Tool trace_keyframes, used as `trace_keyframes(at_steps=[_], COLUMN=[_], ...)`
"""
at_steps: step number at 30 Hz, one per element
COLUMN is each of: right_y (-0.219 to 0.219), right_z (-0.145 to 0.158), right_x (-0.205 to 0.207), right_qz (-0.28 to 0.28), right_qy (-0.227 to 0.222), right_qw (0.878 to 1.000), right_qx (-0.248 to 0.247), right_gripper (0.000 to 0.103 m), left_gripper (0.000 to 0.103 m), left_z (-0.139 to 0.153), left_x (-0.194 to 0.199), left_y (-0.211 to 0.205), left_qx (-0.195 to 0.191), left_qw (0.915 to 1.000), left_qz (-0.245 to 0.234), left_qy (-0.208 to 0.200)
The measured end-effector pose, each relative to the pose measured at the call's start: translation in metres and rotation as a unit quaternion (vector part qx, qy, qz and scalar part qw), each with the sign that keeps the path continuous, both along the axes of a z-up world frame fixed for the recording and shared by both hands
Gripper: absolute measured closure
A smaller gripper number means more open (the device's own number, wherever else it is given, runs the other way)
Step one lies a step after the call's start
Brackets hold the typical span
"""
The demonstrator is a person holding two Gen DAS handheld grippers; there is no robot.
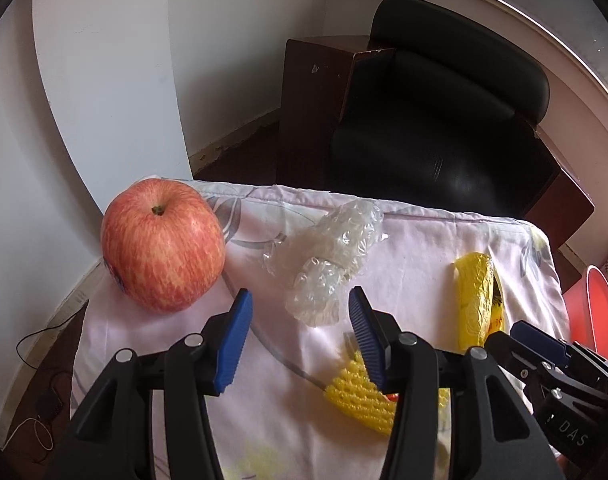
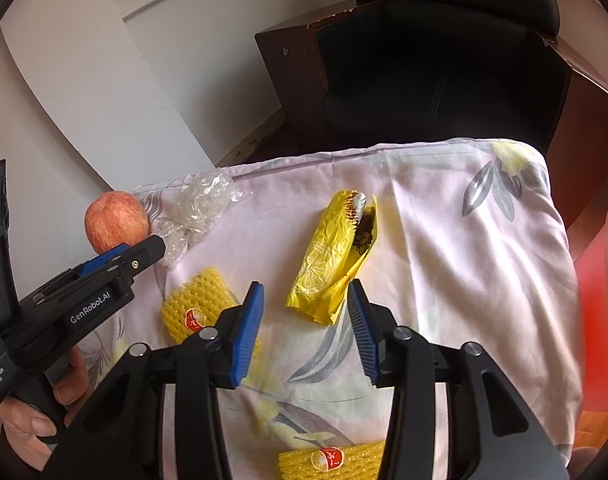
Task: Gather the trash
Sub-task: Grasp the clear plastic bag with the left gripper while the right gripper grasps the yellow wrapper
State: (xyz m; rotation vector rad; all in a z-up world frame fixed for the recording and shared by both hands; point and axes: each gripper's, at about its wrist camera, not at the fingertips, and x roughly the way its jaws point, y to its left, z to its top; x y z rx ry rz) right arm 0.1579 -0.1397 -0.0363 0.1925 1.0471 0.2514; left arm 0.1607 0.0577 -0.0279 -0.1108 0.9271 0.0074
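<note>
A crumpled piece of clear bubble wrap (image 1: 328, 248) lies on the flowered cloth (image 1: 424, 240). Its near end reaches in between the blue pads of my left gripper (image 1: 300, 300), which is open and does not touch it. A crinkled yellow wrapper (image 2: 332, 256) lies farther right. Its near end sits between the pads of my right gripper (image 2: 305, 292), which stand open beside it without pressing. A yellow foam fruit net (image 2: 196, 308) lies between the two grippers, and a second foam net (image 2: 332, 460) lies under the right gripper. A red apple (image 1: 164, 248) stands at the cloth's left corner.
A black armchair (image 1: 444, 120) and a dark wooden cabinet (image 1: 308, 100) stand beyond the table's far edge. A red bin (image 1: 596, 312) is off the right edge. Cables (image 1: 44, 360) lie on the floor at the left. A hand (image 2: 24, 428) holds the left gripper's handle.
</note>
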Motion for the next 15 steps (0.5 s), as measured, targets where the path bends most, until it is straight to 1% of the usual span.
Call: trace_keyframes(at_steps=[2,7,8,9,12,15], right_y=[0.0,-0.002,-0.002,-0.002,-0.003,0.0], right_z=[-0.003,-0.009,-0.011,-0.012,-0.016,-0.018], right_x=[0.005,0.012,0.013,0.014,0.016,0.018], right_qz=[-0.005,-0.015,-0.016,-0.018,-0.02,-0.02], right_qy=[0.004,0.011,0.013,0.015,0.019,0.019], right_qw=[1.0,1.0,1.0,1.0,1.0,1.0], right_qx=[0.001,-0.002,-0.001,0.001,0.003,0.001], right_gripper=[0.059,0.059,0.059,0.059,0.059,0.059], left_gripper=[0.054,0.054,0.058,0.07,0.079,0.083], left_z=[-0.005,-0.015,-0.016,-0.018,-0.02,-0.02], left_x=[0.01,0.023,0.024,0.024,0.022,0.02], left_y=[0.0,-0.005,-0.006,-0.008,-0.013,-0.012], left_qx=[0.004,-0.002,-0.003,-0.005,0.002,0.0], left_qw=[1.0,0.9998,0.9997,0.9996,0.9995,0.9995], left_qz=[-0.001,-0.018,-0.022,-0.026,-0.031,-0.03], left_qy=[0.004,0.007,0.007,0.008,0.001,-0.001])
